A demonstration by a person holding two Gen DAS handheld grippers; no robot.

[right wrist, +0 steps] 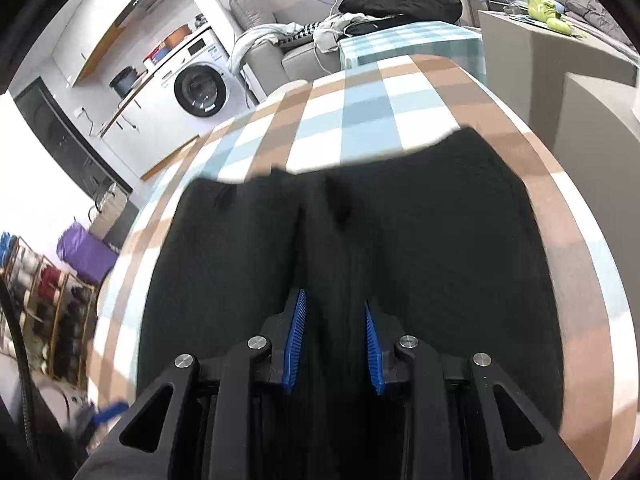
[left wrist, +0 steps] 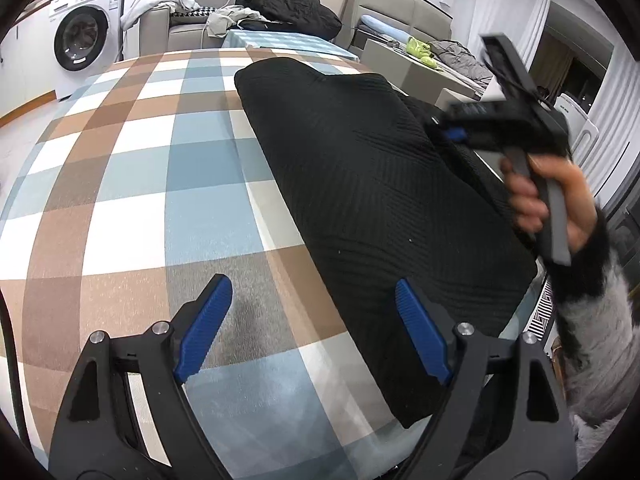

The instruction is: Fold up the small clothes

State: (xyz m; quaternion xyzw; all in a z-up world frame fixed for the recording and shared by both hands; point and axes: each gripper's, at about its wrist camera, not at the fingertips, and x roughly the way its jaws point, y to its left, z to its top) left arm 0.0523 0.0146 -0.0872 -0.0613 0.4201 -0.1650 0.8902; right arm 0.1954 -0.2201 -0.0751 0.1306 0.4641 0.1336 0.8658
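The left hand-held gripper [left wrist: 312, 332] is built of black angular arms with triangular cut-outs, joined by round silver screws; its fingers [left wrist: 204, 330] are faced with ribbed blue pads. The same black frame, silver screws and blue ribbed pads are seen on the right hand-held gripper [right wrist: 334, 342]. At the right of the frame, a bare-skinned hand [left wrist: 540, 200] is shown, cuffed by a fuzzy black-and-grey sleeve [left wrist: 596, 320].
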